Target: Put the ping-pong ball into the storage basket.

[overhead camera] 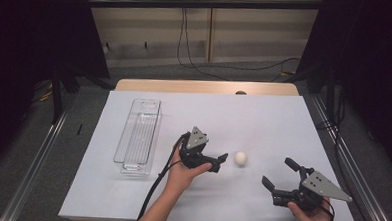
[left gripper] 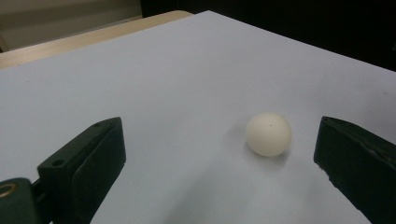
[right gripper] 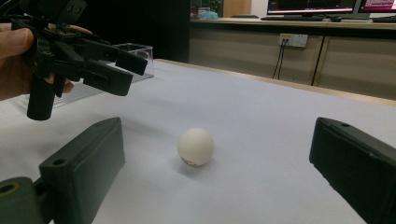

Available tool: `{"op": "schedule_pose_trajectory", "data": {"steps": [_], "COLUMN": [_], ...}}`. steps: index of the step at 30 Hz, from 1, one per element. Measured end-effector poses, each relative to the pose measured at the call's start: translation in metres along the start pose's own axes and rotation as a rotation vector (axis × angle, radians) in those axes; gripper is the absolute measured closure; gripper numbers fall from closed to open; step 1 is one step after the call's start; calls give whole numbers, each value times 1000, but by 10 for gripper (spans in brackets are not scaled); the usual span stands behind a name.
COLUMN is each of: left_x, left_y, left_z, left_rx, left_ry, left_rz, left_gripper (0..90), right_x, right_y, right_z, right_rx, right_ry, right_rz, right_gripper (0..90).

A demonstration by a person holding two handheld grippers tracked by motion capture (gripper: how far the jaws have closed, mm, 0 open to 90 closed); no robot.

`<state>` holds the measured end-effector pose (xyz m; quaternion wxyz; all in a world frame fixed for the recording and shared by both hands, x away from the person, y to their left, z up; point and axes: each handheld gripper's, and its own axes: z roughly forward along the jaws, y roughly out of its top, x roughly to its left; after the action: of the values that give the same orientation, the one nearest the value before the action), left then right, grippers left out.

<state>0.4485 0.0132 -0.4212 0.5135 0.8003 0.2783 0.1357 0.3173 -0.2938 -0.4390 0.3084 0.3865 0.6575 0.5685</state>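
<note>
A small white ball [overhead camera: 240, 159] lies on the white table sheet [overhead camera: 263, 118] in the high view, between the two grippers. My left gripper [overhead camera: 220, 162] is open, held in a hand just left of the ball, jaws pointing at it. In the left gripper view the ball [left gripper: 268, 134] rests ahead between the spread jaws, nearer the right one, touching neither. My right gripper [overhead camera: 277, 172] is open at the front right, a short way from the ball. Its own view has the ball [right gripper: 195, 146] ahead and the left gripper [right gripper: 128, 73] hovering at upper left.
A clear plastic bin [overhead camera: 139, 135] stands lengthwise on the left part of the sheet, also visible behind the left gripper as the bin [right gripper: 135, 51]. A wooden table edge [overhead camera: 205, 87] runs along the back. Metal rails and dark curtains flank the table.
</note>
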Motion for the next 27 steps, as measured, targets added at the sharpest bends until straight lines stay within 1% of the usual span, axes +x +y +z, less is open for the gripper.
{"op": "schedule_pose_trajectory", "data": {"steps": [2, 4, 7, 9, 10, 13, 14, 15, 17, 19, 20, 21, 24, 26, 27], "left_x": [0, 0, 0, 0, -1, -2, -1, -2, -2, -3, -3, -3, -4, -4, -4], "left_y": [0, 0, 0, 0, 0, 0, 0, 0, 1, 1, 1, 1, 2, 2, 2], "left_z": [1, 1, 2, 3, 4, 5, 5, 6, 7, 8, 8, 8, 9, 11, 11], "left_rx": [0, 13, 9, 14, 13, 12, 19, 14, 23, 12, 15, 21, 34, 21, 23], "left_ry": [-1, 8, 3, 9, 3, 3, 7, 1, 4, -3, -8, 0, 5, -5, -5], "left_rz": [1, 4, 0, 0, -2, -6, 7, 1, 11, 0, -2, 5, 17, 11, 7], "left_gripper": [23, 23, 23, 23, 24, 23, 24, 23, 23, 23, 23, 24, 24, 24, 24], "right_x": [0, 0, 0, 0, 0, 0, 0, 0, 0, 0, 0, 0, 0, 0, 0], "right_y": [0, 0, 0, 0, 0, 0, 0, 0, 0, 0, 0, 0, 0, 0, 0], "right_z": [0, 0, 0, 0, 0, 0, 0, 0, 0, 0, 0, 0, 0, 0, 0], "right_rx": [3, 2, 0, 1, 0, -5, -6, -5, -4, -4, -5, -5, -4, -4, -5], "right_ry": [1, 1, -2, 1, 1, -5, -6, -5, -5, -5, -4, -4, -4, -4, -4], "right_rz": [-1, -3, 5, 0, 0, 4, 3, -2, 0, 0, -1, -1, 0, 1, -1], "right_gripper": [27, 27, 27, 27, 27, 27, 27, 27, 27, 27, 27, 27, 27, 27, 27]}}
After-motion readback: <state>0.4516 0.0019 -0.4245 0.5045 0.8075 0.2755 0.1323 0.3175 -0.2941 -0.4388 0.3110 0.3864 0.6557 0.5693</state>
